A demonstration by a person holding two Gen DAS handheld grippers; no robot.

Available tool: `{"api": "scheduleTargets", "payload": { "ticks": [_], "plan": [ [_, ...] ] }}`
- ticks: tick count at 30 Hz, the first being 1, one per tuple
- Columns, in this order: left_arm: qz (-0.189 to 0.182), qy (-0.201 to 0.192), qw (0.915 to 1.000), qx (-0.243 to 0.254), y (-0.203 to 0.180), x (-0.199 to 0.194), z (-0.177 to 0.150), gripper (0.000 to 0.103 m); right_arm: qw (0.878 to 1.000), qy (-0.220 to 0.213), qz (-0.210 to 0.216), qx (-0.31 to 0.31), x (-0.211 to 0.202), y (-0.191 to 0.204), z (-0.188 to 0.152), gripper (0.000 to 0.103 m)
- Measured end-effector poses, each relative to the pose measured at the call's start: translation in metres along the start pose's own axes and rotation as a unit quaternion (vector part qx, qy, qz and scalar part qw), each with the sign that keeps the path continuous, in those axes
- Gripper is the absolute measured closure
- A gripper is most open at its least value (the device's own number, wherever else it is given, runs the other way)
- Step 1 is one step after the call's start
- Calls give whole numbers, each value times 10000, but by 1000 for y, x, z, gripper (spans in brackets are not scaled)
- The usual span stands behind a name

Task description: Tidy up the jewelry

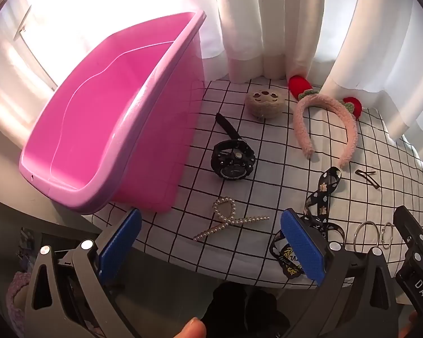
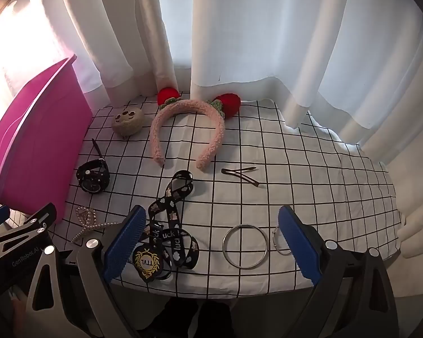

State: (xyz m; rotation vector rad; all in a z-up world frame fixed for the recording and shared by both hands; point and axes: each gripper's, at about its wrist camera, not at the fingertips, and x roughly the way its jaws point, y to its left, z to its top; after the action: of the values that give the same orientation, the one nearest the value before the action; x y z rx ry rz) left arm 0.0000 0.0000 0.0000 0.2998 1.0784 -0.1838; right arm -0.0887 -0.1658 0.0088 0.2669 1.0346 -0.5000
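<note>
A pink plastic bin stands at the table's left, empty inside as far as I see. On the checked cloth lie a black watch, a pearl hair clip, a fuzzy pink headband with red strawberries, a black printed lanyard, two metal rings, a dark hairpin and a beige plush clip. My left gripper is open above the pearl clip. My right gripper is open above the rings.
White curtains hang close behind the table. The table's front edge runs just before both grippers. The cloth to the right of the hairpin is bare.
</note>
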Motion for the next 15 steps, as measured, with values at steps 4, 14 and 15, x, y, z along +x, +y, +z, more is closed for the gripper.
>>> {"api": "scheduleTargets", "payload": {
  "ticks": [4, 14, 15],
  "plan": [
    [-25, 31, 10000, -1, 0, 0, 0, 6, 10000, -2, 29, 11, 0, 0, 1, 13],
    [22, -5, 10000, 2, 4, -3, -2, 6, 10000, -20, 28, 12, -1, -1, 1, 12],
    [17, -9, 10000, 2, 5, -4, -3, 6, 10000, -20, 23, 8, 0, -1, 1, 13]
  ]
}}
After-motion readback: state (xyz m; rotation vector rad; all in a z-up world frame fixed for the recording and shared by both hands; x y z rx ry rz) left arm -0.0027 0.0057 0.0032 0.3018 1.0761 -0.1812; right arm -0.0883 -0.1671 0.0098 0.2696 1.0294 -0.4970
